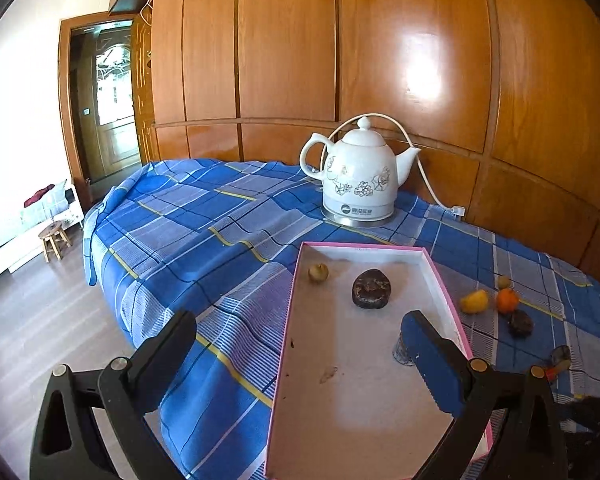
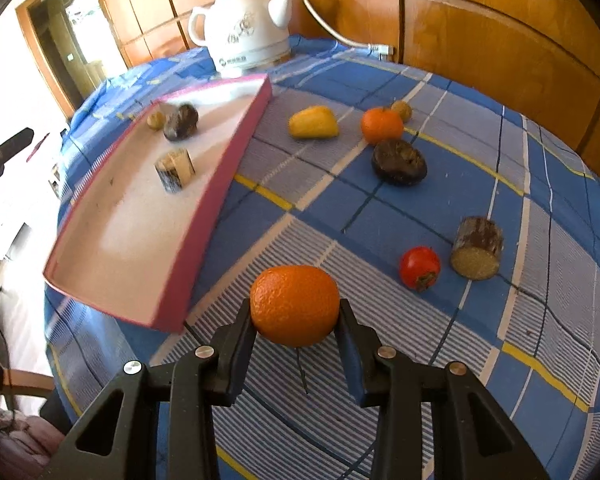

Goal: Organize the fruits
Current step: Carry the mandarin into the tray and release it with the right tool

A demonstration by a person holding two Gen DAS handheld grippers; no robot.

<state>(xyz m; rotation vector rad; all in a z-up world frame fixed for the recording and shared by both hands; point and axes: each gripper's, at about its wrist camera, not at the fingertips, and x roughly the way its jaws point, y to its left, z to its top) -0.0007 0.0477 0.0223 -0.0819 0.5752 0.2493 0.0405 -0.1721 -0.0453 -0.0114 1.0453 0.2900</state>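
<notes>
The pink-rimmed tray [image 2: 204, 196] on the blue checked cloth [image 2: 380, 216] holds a small tan fruit [image 2: 155, 120], a dark wrinkled fruit [image 2: 181, 121] and a cut cane stub [image 2: 175, 169]; the right gripper [image 2: 296, 322] pinches a large orange [image 2: 295, 305] just beside the tray's near corner; the left gripper [image 1: 300, 344] hangs wide open and empty across the tray's left rim

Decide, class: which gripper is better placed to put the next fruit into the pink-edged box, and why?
The right gripper. It is shut on an orange, with the pink-edged box just to its left. The left gripper is open and holds nothing, hovering over the box.
</notes>
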